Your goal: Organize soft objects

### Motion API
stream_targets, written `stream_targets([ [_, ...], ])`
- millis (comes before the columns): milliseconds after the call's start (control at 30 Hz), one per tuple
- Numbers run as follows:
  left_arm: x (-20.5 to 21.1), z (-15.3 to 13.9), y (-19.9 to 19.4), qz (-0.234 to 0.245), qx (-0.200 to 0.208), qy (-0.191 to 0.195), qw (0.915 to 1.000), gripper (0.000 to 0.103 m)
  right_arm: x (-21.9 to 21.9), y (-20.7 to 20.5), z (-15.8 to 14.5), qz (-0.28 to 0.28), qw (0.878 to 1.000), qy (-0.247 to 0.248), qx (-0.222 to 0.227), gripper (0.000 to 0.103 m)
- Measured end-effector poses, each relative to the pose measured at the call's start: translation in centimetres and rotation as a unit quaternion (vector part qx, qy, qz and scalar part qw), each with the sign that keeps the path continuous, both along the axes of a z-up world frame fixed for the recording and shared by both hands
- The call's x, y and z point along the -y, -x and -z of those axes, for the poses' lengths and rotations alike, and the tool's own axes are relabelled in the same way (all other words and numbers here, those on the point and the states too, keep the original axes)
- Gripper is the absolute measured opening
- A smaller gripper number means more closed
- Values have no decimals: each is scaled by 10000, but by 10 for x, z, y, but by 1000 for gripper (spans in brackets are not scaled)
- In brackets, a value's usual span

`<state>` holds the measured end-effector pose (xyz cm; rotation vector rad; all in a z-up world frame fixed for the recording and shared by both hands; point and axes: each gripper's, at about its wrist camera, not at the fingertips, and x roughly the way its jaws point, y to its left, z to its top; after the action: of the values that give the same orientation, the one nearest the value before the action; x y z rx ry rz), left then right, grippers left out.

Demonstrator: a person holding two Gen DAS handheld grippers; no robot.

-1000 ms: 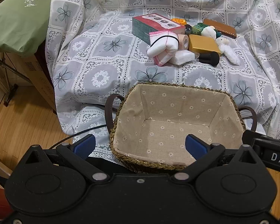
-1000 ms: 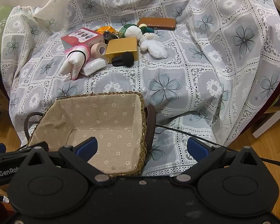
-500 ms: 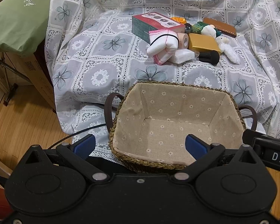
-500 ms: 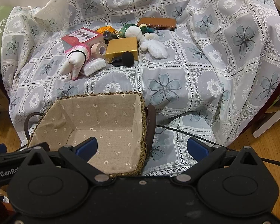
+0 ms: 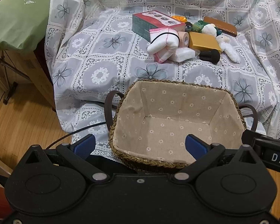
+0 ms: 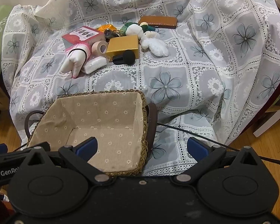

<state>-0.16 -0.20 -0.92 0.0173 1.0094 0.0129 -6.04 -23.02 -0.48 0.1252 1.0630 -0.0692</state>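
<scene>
A woven basket with a beige flowered lining sits empty at the near edge of a lace-covered seat. Farther back lies a cluster: a rolled white towel with pink trim, a white gauze pack, a white plush toy and a green-and-white plush. My left gripper hangs open over the basket's near left rim. My right gripper is open over the basket's near right corner. Both hold nothing.
Hard items mix with the soft ones: a red-green box, a gold box, a tape roll, a black brush, a brown case. A green pillow lies left. A black cable crosses the cloth's front.
Both views have crept very slightly; the basket and the cluster of items stay where they were. Both grippers remain open.
</scene>
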Motion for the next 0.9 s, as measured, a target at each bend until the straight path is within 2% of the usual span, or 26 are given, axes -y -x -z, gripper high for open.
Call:
stream_targets([
  [900,-9,1,-6,-70,-84,333,9994,99,2,-4,8,47,9999,-12,-163,103],
])
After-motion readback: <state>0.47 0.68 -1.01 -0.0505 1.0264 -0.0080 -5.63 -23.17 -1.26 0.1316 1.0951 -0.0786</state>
